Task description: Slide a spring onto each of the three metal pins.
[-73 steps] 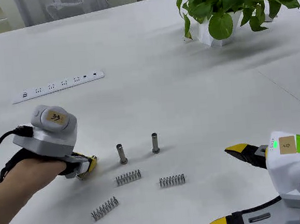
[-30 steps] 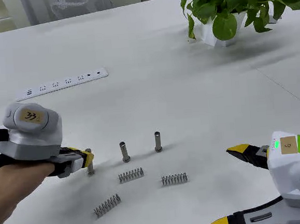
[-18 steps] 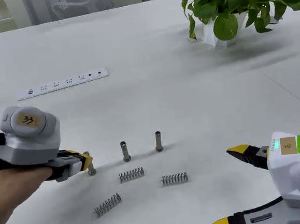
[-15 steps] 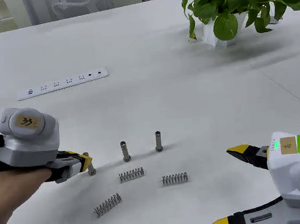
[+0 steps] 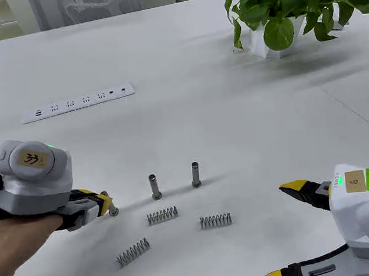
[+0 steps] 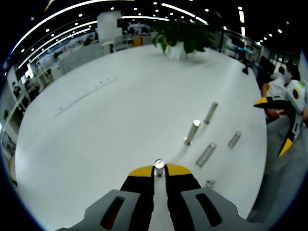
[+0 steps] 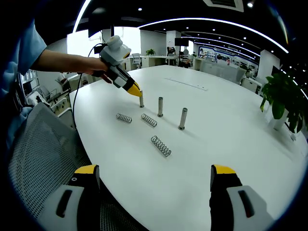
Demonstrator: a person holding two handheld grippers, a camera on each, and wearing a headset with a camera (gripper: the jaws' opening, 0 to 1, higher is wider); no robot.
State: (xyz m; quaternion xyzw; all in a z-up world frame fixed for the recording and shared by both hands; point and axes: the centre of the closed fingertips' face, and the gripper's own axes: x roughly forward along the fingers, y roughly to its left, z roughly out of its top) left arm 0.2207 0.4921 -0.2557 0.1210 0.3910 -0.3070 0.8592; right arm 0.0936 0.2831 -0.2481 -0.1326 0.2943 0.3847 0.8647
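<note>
The left hand-held gripper is clamped on a pin at the left of the tabletop. Two other pins stand upright just right of it (three springs lie nearer). The right hand-held gripper, near right, gapes wide and empty.

Pins and springs — bright metal; table smooth, matt white, perhaps laminate

Left tongs grey, yellow-tipped, sleeve perhaps blue
</note>
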